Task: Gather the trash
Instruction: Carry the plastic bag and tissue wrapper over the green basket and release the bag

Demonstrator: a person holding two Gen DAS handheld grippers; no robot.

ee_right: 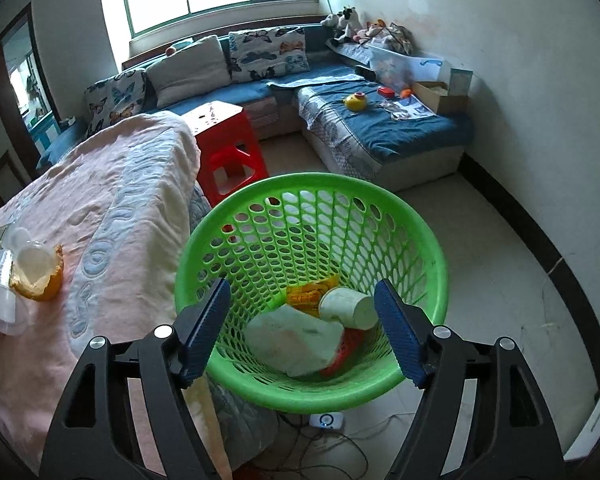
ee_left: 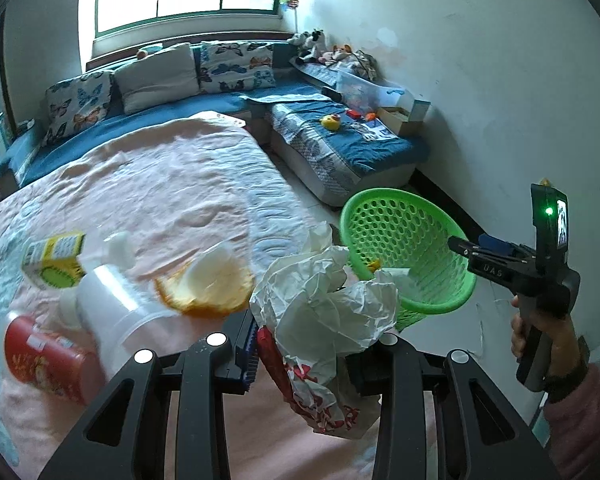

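Left claw (ee_left: 300,354) is clamped on a crumpled white wrapper (ee_left: 320,312) with red print, held above the pink quilted bed (ee_left: 160,184). Right claw (ee_right: 302,330) stands spread wide over the perforated green plastic basket (ee_right: 432,264), where a paper cup (ee_right: 348,306), yellow packet and pale wad lie. Orange peel (ee_left: 208,284), a clear tub and a red can rest left of the wrapper.

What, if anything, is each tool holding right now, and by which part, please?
The left tool grips a crumpled white-and-red wrapper near its lower middle. The right tool is open and empty above the green basket.
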